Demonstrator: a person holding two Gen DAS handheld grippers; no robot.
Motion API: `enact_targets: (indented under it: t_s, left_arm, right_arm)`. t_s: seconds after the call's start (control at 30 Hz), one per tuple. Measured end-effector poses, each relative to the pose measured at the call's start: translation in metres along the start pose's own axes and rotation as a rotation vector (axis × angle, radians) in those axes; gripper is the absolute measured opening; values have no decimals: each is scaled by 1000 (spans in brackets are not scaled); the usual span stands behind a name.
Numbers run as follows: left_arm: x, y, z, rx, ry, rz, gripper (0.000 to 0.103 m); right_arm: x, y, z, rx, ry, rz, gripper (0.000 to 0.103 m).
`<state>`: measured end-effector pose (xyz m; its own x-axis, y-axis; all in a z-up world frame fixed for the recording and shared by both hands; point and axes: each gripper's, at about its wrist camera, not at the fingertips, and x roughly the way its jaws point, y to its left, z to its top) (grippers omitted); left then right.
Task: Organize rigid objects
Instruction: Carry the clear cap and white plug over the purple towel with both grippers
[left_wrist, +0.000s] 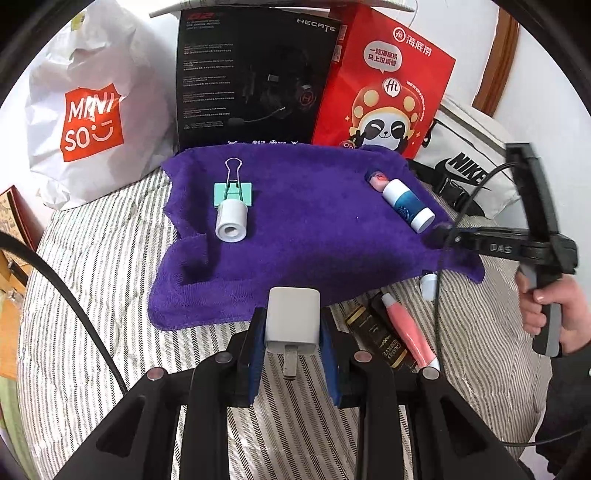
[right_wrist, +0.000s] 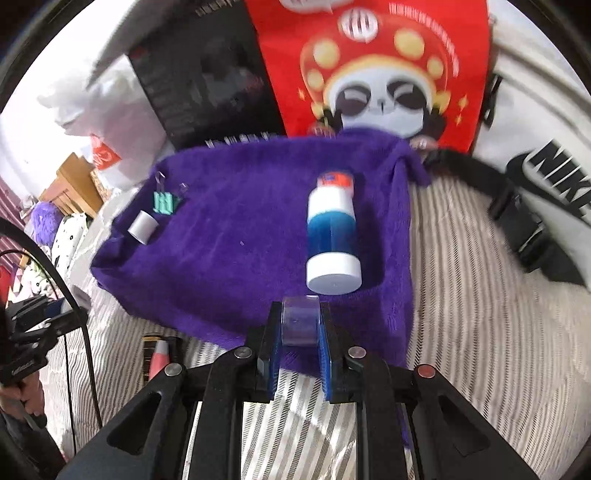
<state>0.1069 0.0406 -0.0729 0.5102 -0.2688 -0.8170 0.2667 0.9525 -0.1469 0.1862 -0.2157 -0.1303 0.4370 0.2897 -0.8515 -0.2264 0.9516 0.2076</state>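
My left gripper (left_wrist: 292, 325) is shut on a white plug charger (left_wrist: 292, 319), held above the near edge of the purple towel (left_wrist: 295, 221). My right gripper (right_wrist: 300, 325) is shut on a small clear tape roll (right_wrist: 300, 323) over the towel's (right_wrist: 240, 229) near edge. On the towel lie a green binder clip (left_wrist: 232, 192), a white cylinder (left_wrist: 231, 220) and a blue-and-white bottle (left_wrist: 408, 205). The right wrist view shows the bottle (right_wrist: 334, 236) just ahead of the fingers, with the clip (right_wrist: 164, 201) and cylinder (right_wrist: 142, 227) at far left.
A pink tube (left_wrist: 408, 334), a dark box (left_wrist: 380, 339) and a small white item (left_wrist: 428, 286) lie on the striped bedding (left_wrist: 92, 295). Behind the towel stand a white shopping bag (left_wrist: 92, 110), a black box (left_wrist: 255, 74), a red bag (left_wrist: 384, 81) and a Nike bag (left_wrist: 465, 166).
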Motion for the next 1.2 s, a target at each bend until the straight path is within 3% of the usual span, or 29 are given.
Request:
enact_targets:
  t_s: [0.33, 0.73, 1.2]
  left_arm:
    - [5, 14, 9, -42, 2, 9, 26]
    - [27, 31, 37, -73, 19, 44, 26]
    - [59, 36, 48, -74, 76, 82, 26]
  right_arm:
    - [18, 2, 6, -17, 48, -64, 18]
    - [22, 3, 8, -24, 52, -72, 17]
    - [21, 3, 10, -15, 72, -68, 19]
